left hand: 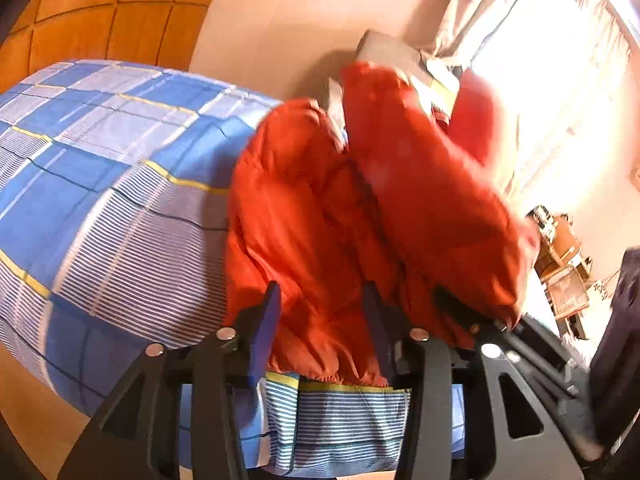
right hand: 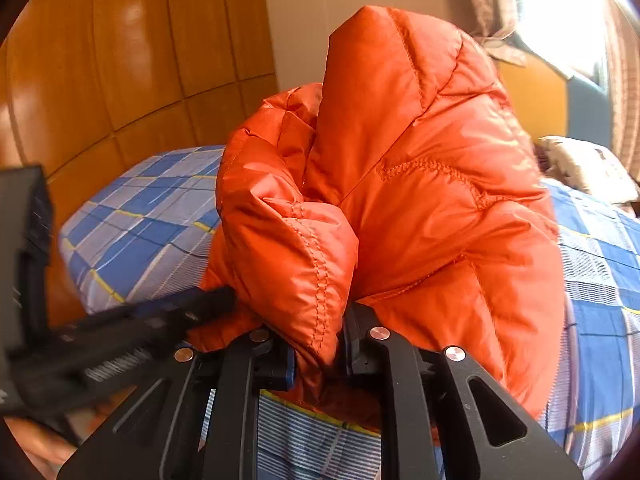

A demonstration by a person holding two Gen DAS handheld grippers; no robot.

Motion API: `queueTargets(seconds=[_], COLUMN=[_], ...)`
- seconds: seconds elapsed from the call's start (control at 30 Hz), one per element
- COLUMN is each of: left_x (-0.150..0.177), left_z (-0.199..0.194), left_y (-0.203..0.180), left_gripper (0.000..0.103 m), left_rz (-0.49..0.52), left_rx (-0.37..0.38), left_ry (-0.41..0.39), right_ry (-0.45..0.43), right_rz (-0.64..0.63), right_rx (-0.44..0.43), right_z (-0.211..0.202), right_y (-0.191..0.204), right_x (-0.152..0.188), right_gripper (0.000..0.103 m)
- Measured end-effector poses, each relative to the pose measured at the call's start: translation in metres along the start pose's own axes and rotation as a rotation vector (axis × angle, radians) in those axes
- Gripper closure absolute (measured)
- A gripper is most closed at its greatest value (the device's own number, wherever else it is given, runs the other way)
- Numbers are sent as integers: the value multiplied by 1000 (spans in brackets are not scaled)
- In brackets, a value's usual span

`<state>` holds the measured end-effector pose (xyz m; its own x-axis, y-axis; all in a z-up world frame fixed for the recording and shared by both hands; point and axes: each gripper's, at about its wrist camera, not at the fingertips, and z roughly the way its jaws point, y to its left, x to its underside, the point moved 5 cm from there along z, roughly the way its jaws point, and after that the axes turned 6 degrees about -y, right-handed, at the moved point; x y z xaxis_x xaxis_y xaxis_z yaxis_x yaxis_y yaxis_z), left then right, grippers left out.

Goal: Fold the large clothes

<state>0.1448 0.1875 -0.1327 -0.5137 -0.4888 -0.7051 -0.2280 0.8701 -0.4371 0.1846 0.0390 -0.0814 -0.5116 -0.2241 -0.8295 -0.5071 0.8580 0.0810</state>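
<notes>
Left wrist cam: the left gripper (left hand: 322, 312) has its jaws apart, nothing pinched; the orange puffer jacket (left hand: 320, 216) lies heaped just past the blue pads, bunched on the blue checked bedsheet (left hand: 100, 180) and running off toward 1 o'clock. Curtain (left hand: 560, 100) glare at 2 o'clock.

Right wrist cam: the right gripper (right hand: 318, 344) is squeezed narrow on a quilted fold of the jacket (right hand: 400, 180), which balloons up toward 12. The other gripper pokes in from 9 o'clock. Wooden wall panels (right hand: 120, 60) at 10 o'clock.
</notes>
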Motion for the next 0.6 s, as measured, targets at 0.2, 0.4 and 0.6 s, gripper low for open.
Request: queueTargets(seconds=[0.2,0.4,0.6], left_x=[-9,-19,-18], left_z=[-24,-34,-18], left_y=[7,-1,-19], left_gripper=[49,46,46], left_rz=[-1,21,87], left_rx=[76,193,283], left_ry=[-28,-25,55], right_ry=[-31,-36,-29], right_rz=[0,-45,-91], right_rx=[44,-47,-75], right_z=[3,-4,-3], right_y=[9,35,33], right_x=[5,15,27], right_gripper=[60,34,34])
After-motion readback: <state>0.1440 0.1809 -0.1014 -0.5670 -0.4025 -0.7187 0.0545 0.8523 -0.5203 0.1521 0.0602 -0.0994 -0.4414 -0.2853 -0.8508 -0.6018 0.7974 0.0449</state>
